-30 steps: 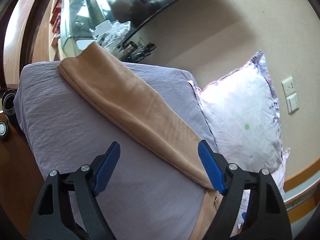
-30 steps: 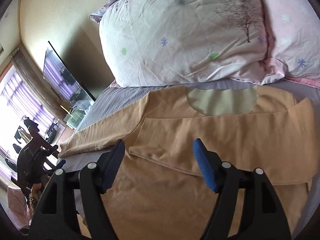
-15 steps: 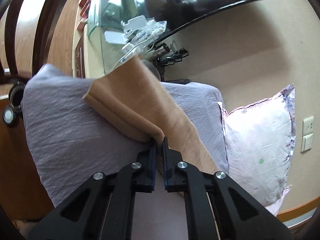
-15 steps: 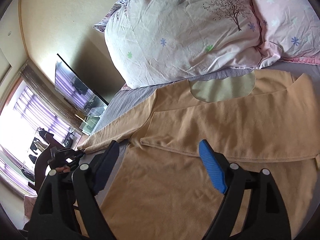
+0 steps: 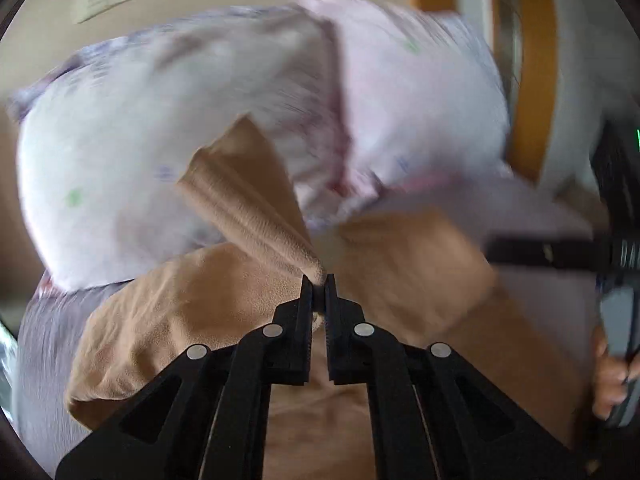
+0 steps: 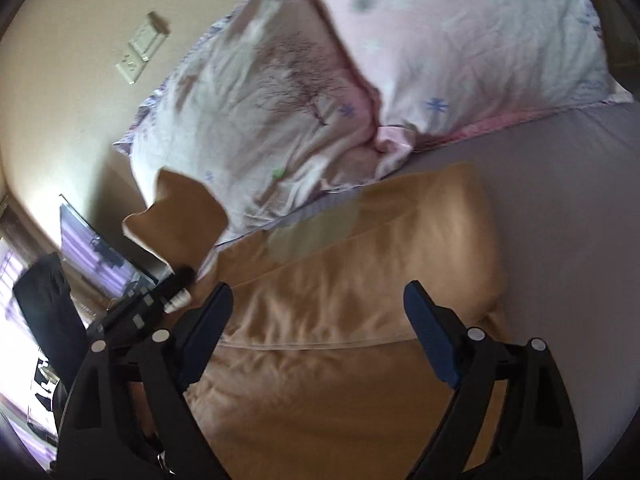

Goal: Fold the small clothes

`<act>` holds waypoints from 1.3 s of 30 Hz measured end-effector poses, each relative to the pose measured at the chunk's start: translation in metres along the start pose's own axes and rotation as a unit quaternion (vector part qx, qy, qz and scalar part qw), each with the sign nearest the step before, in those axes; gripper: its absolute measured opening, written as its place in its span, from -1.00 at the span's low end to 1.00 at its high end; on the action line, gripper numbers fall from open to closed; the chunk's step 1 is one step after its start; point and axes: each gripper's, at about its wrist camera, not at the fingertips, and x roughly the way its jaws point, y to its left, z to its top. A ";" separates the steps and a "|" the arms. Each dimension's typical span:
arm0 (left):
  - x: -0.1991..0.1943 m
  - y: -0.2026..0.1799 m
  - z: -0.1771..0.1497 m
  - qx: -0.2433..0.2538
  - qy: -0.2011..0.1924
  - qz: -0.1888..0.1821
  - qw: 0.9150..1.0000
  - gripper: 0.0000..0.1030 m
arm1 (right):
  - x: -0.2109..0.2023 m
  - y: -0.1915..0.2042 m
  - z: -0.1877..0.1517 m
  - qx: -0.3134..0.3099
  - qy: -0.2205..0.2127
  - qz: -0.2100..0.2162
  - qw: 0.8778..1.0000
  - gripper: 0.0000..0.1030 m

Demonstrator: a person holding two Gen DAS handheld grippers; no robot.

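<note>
A tan long-sleeved top [image 6: 344,280] lies on a grey-purple bed sheet [image 6: 560,184], one sleeve folded across its chest. My left gripper [image 5: 319,280] is shut on the other sleeve [image 5: 248,200] and holds it lifted above the top's body [image 5: 180,312]. That raised sleeve also shows in the right wrist view [image 6: 176,216], with the left gripper [image 6: 178,276] below it. My right gripper [image 6: 316,312] is open and empty, hovering over the folded part of the top. The left wrist view is motion-blurred.
Two floral pillows [image 6: 280,92] [image 6: 460,32] lie against the wall behind the top. A wall socket [image 6: 140,52] is above them. A TV [image 6: 96,248] stands at the left. The right-hand gripper and a hand [image 5: 612,364] sit at the left wrist view's right edge.
My left gripper closed on the outstretched sleeve, lifted it and swung it from the bed's end toward the pillows and the top's body. My right gripper stayed open and shifted slightly.
</note>
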 end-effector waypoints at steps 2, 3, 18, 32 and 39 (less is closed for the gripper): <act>0.025 -0.054 -0.015 0.088 0.029 0.007 0.996 -0.90 | 0.004 -0.028 0.003 0.042 0.020 -0.034 0.998 0.76; 0.031 -0.075 -0.025 0.118 0.043 0.003 0.992 -0.85 | 0.005 -0.041 0.003 0.062 0.028 -0.039 0.997 0.76; -0.045 0.129 -0.066 -0.196 0.005 0.034 0.980 0.46 | 0.065 -0.032 0.017 -0.040 0.084 -0.102 0.990 -0.24; -0.002 0.151 -0.100 -0.231 0.077 0.016 0.970 0.45 | 0.059 -0.015 0.028 -0.129 0.027 -0.177 0.975 -0.93; 0.002 0.149 -0.100 -0.222 0.077 0.017 0.972 0.46 | 0.092 -0.041 0.041 -0.082 0.067 -0.199 0.974 -0.46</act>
